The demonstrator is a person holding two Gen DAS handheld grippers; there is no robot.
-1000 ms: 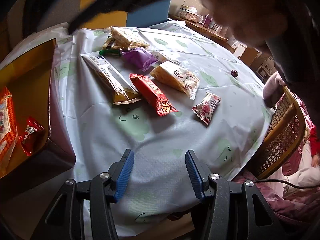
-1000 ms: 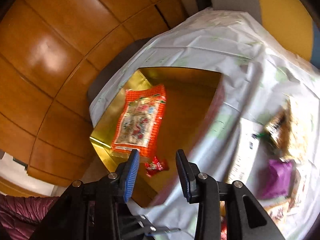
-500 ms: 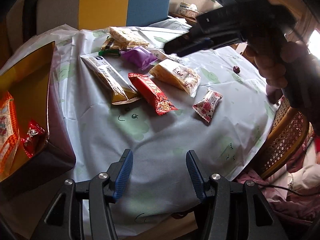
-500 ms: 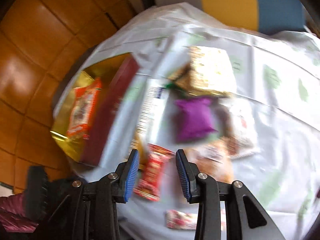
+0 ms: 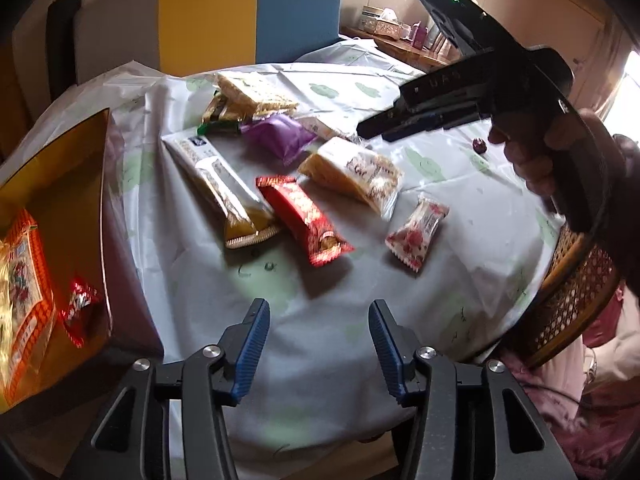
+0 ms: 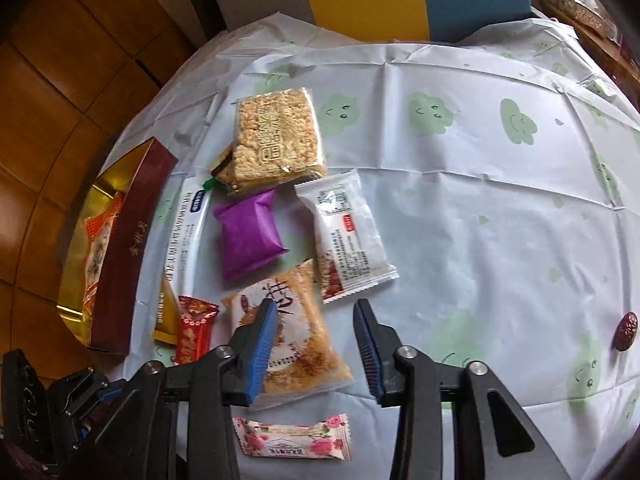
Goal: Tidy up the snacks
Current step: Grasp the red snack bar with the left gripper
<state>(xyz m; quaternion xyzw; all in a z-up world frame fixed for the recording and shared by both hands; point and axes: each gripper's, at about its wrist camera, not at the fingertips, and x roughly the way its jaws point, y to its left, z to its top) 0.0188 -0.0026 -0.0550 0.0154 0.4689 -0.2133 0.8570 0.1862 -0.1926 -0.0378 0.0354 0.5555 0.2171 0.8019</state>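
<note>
1. Since a second ago the right gripper (image 6: 314,334) has swung off the gold box (image 6: 116,256) and now hangs over the snack pile; the left gripper (image 5: 318,344) has barely budged, parked over bare tablecloth (image 5: 312,360) at the near edge.

2. Both sets of jaws are spread wide with nothing between them. Right one straddles the tan pastry pack (image 6: 288,332); I can't tell if the fingers touch it yet.

3. Where stuff is, in the right wrist view: box at 9 o'clock with an orange bag (image 6: 98,248) already inside, purple pouch (image 6: 248,236) near centre, white packet (image 6: 348,236) just right of it, rice cracker block (image 6: 276,136) at 12, red bar (image 6: 196,328) at 8, rose candy (image 6: 292,438) at 6, a lone date (image 6: 626,330) way out at 3.

4. Risk one, my guess: the pastry's top corner sits right against the white packet, so closing there could pinch both wrappers or drag the packet along.

5. Risk two: that pastry looks soft and crumbly, so a hard squeeze probably crushes it.

6. Risk three: slick film could slip out mid-carry to the box and fall short of its maroon wall.

7. Easy to forget the date, it's well apart from everything.
</note>
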